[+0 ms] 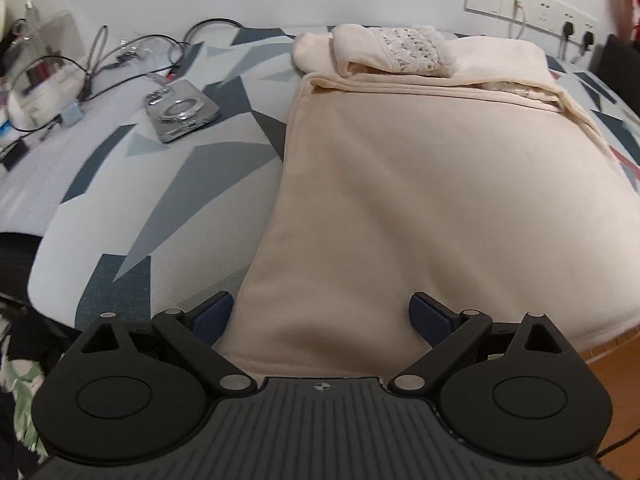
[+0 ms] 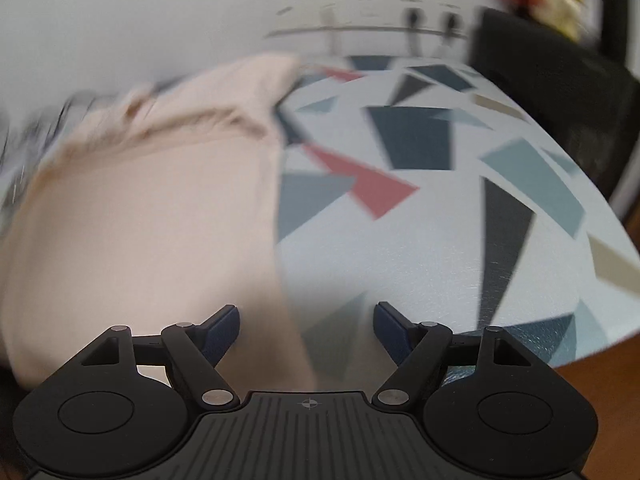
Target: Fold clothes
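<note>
One cream garment (image 1: pixel 420 200) spread on patterned table (image 1: pixel 120 208); one phone (image 1: pixel 182 114) beside. Left gripper (image 1: pixel 322 320) open over hem; right gripper (image 2: pixel 306 330) open, empty.

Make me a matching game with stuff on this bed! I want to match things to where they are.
Things:
1. cream fleece garment
2. silver phone with a ring on its back
3. tangle of black and grey cables
4. white lace trim

Places:
A. on the folded part at the garment's far end
B. far left of the bed, by the wall
C. spread flat down the middle, in front of the open left gripper
D. on the patterned sheet, left of the garment

Pairs: 1-C, 2-D, 3-B, 4-A
</note>
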